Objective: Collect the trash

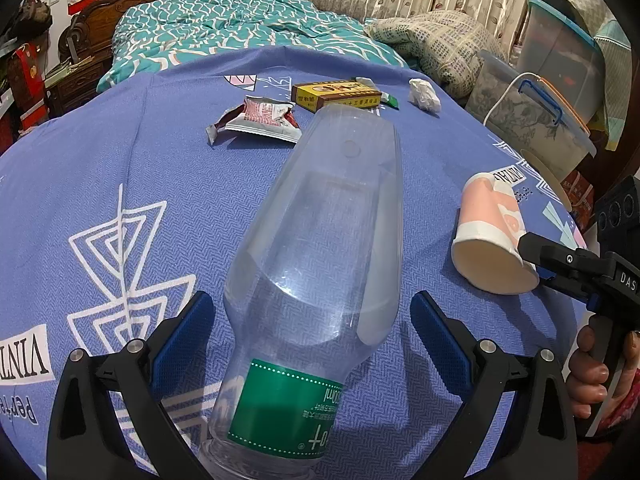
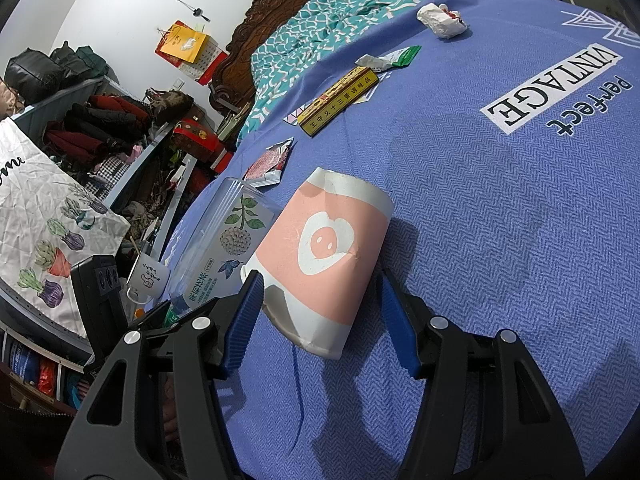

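A clear plastic bottle (image 1: 316,264) with a green label lies on the blue cloth (image 1: 120,184) between the blue pads of my open left gripper (image 1: 312,336); the pads stand apart from it on both sides. A pink and white paper cup (image 1: 492,236) lies on its side to the right. In the right wrist view my right gripper (image 2: 320,312) is open around the cup (image 2: 324,256), its left pad close to the cup's rim end. The bottle (image 2: 224,240) lies just left of the cup.
Further back on the cloth lie a torn red and white wrapper (image 1: 260,118), a yellow box (image 1: 336,96), a small green packet (image 2: 396,58) and a crumpled white tissue (image 1: 425,95). A bed with a teal quilt (image 1: 224,28) lies beyond. Plastic storage bins (image 1: 540,120) stand at the right.
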Demonstrator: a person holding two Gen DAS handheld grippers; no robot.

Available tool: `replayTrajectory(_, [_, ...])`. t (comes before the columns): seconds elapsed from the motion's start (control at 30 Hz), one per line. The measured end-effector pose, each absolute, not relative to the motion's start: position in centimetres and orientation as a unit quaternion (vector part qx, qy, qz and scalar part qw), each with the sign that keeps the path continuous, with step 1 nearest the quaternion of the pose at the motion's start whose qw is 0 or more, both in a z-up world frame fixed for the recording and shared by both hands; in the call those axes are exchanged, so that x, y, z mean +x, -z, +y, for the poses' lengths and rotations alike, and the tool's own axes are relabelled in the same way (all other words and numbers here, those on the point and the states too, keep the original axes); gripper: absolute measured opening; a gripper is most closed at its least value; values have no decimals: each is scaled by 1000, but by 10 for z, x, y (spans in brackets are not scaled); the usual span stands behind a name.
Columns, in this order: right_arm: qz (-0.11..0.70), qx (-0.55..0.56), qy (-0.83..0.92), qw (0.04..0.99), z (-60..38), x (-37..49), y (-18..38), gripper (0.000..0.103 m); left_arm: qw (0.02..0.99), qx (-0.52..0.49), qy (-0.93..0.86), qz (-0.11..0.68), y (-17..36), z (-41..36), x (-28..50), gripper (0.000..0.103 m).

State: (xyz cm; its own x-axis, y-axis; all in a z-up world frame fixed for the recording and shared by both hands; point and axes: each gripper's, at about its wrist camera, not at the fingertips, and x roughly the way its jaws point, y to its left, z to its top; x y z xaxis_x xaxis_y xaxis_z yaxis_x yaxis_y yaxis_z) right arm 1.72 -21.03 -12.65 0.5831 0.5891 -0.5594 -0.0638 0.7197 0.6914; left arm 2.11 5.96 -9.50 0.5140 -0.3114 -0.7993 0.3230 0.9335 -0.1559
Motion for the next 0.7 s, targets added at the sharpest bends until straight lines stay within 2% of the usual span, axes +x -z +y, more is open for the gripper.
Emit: replayTrajectory(0.7, [412,318,-196,831,-209,16,125,60,870,6,182,458,95,59,21,95])
